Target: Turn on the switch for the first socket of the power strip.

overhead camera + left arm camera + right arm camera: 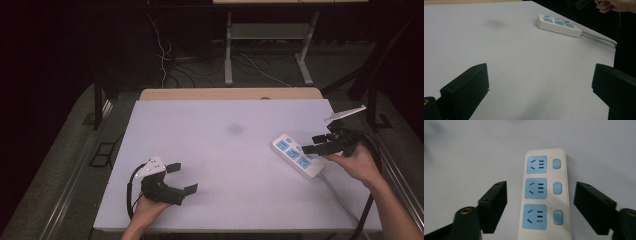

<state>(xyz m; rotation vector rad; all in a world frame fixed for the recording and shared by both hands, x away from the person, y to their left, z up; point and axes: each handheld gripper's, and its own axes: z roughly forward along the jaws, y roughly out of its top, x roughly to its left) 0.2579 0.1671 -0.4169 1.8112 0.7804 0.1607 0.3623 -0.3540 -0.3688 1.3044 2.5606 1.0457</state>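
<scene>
Two open tools over a white desk (225, 165), one power strip.

The left tool (180, 178) rests low with jaws spread wide, the power strip (298, 155) well off to its right. The right tool (320, 143) hovers just above that strip, jaws parted to either side of its blue sockets (535, 187), not touching.

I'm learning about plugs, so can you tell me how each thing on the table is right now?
Power strip: lying flat on the table, all three sockets empty.
Left hand-held gripper: open, holding nothing.
Right hand-held gripper: open, jaws either side of the power strip, above it.
Table: a faint dark smudge near its middle.
</scene>
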